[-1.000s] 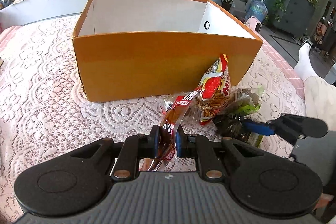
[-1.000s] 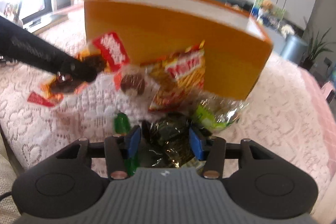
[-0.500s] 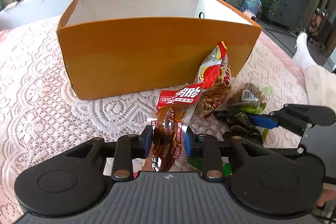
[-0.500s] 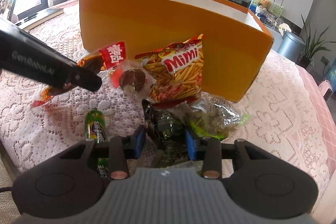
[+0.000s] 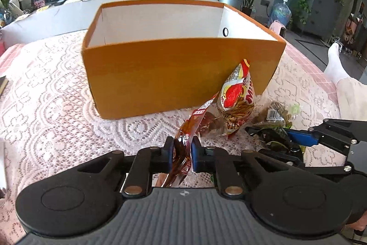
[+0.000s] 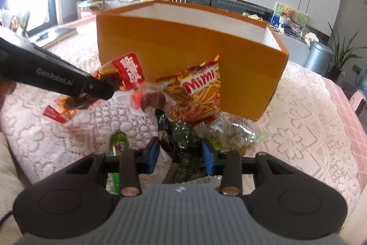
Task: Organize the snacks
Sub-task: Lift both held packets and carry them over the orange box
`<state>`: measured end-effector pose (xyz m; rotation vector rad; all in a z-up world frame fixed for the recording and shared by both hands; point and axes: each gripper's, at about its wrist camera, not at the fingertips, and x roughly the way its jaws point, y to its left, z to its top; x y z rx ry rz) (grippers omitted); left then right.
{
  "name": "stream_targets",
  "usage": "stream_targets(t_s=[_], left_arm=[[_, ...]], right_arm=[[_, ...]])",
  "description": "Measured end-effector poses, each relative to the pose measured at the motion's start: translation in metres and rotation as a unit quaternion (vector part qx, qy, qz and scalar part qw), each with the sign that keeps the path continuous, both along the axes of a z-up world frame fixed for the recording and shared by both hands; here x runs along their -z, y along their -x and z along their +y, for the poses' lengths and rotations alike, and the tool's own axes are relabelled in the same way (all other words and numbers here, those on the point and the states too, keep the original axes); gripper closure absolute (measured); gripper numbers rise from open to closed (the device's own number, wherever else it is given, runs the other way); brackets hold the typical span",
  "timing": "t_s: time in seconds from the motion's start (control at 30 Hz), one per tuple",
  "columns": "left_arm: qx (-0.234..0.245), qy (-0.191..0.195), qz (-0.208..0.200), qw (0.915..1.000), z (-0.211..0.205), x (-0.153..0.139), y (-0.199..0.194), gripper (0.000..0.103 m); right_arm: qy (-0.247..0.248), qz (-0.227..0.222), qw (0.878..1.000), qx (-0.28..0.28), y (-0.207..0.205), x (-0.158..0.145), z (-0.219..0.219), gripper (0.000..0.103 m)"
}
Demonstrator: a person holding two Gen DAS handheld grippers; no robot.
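Brown snack packet (image 5: pixel 182 148) regripped by left tongs (image 5: pixel 181 154), now edge-on

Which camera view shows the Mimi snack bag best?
The right wrist view: the Mimi snack bag faces it, its name readable, leaning on the orange box. The left wrist view shows the bag edge-on, lettering cut off.

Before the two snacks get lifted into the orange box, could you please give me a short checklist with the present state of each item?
1. Left gripper clamped on the red-brown snack pouch: ok.
2. Right gripper closed on the dark green packet: ok.
3. Orange box open on top: ok.
4. Box bottom free of things: cannot tell, floor hidden.
5. Mimi bag leans on the box front, clear of both grips: ok.
6. Small green packet lies beside the right gripper, not caught: ok.
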<state>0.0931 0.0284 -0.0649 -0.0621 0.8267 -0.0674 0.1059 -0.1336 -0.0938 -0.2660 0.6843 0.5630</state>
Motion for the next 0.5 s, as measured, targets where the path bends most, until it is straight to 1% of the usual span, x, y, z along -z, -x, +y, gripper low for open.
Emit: stream_targets(t_s=[0.1, 0.2, 0.37, 0.5], left_arm=[[-0.002, -0.006, -0.009, 0.9999, -0.002, -0.006, 0.004, 0.087], [-0.006, -0.006, -0.02, 0.9998, -0.004, -0.013, 0.009, 0.087], [-0.014, -0.004, -0.037, 0.9992, -0.005, -0.027, 0.017, 0.087], [-0.016, -0.002, -0.055, 0.9984, -0.007, -0.04, 0.024, 0.087]], right_arm=[[-0.014, -0.007, 1.0, 0.001, 0.004, -0.006, -0.006, 0.065], [-0.019, -0.014, 1.0, 0.004, 0.009, -0.013, -0.007, 0.065], [-0.04, -0.015, 0.999, 0.011, 0.016, -0.024, -0.017, 0.065], [-0.055, -0.025, 0.998, 0.011, 0.023, -0.036, -0.021, 0.065]])
